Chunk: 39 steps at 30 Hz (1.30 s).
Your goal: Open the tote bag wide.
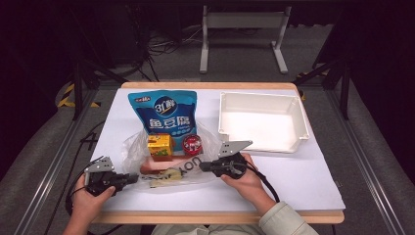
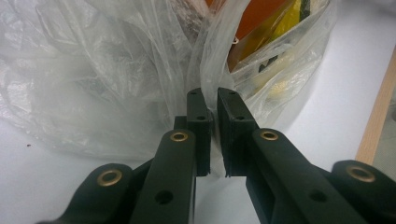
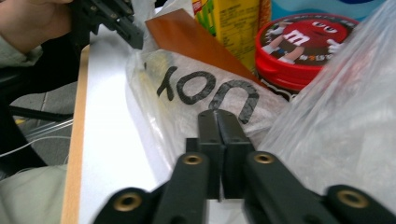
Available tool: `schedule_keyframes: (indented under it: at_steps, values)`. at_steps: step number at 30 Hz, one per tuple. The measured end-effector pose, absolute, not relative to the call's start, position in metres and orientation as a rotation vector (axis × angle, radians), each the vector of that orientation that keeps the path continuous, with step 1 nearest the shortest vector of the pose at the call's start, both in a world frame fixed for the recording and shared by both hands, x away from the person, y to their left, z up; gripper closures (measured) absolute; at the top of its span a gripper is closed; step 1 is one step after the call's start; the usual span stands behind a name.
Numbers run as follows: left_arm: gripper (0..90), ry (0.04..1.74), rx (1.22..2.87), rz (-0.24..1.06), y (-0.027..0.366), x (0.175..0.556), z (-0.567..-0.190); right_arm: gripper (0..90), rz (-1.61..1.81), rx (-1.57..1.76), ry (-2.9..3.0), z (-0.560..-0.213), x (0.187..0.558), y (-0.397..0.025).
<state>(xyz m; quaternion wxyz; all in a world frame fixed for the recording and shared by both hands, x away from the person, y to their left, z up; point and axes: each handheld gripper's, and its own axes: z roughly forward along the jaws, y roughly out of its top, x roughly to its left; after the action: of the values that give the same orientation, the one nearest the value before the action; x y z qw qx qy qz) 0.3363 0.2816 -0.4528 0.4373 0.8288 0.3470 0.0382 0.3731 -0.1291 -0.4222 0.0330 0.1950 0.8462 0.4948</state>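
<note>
A clear plastic bag [image 1: 131, 147] lies at the middle front of the table, and its film [image 2: 93, 84] bunches ahead of my left jaws. Inside or on it are a yellow box [image 1: 160, 146], a red round tin [image 1: 192, 144] and a flat orange piece [image 1: 155, 165]. My left gripper [image 1: 133, 178] is at the bag's left edge, its jaws [image 2: 214, 100] pinched on a fold of film. My right gripper [image 1: 201, 166] is at the bag's right side, jaws [image 3: 218, 114] pressed together against film printed with black letters [image 3: 205, 88]. The red tin [image 3: 303, 46] sits just beyond.
A blue snack pouch [image 1: 164, 112] lies behind the bag. An empty white tray [image 1: 259, 95] stands at the back right. The table's wooden front edge [image 1: 220, 217] runs close under both hands. The other gripper [image 3: 126, 23] is at the upper left of the right gripper view.
</note>
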Motion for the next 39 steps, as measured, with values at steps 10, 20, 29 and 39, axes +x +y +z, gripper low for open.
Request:
schedule_keyframes:
  at_steps: [10,20,29,39]
  values:
    - [83.7,0.853,2.061,0.1,0.281,0.336,-0.452,82.9,1.527,0.595,2.567,-0.419,0.369,-0.134]
    - [83.1,0.847,2.057,0.104,0.281,0.335,-0.452,42.6,1.518,0.63,2.516,-0.422,0.373,-0.127]
    - [83.1,0.844,2.057,0.104,0.281,0.335,-0.451,47.8,1.445,0.63,2.589,-0.431,0.377,-0.121]
    - [83.1,0.838,2.057,0.104,0.281,0.335,-0.451,89.5,1.437,0.541,2.632,-0.425,0.37,-0.127]
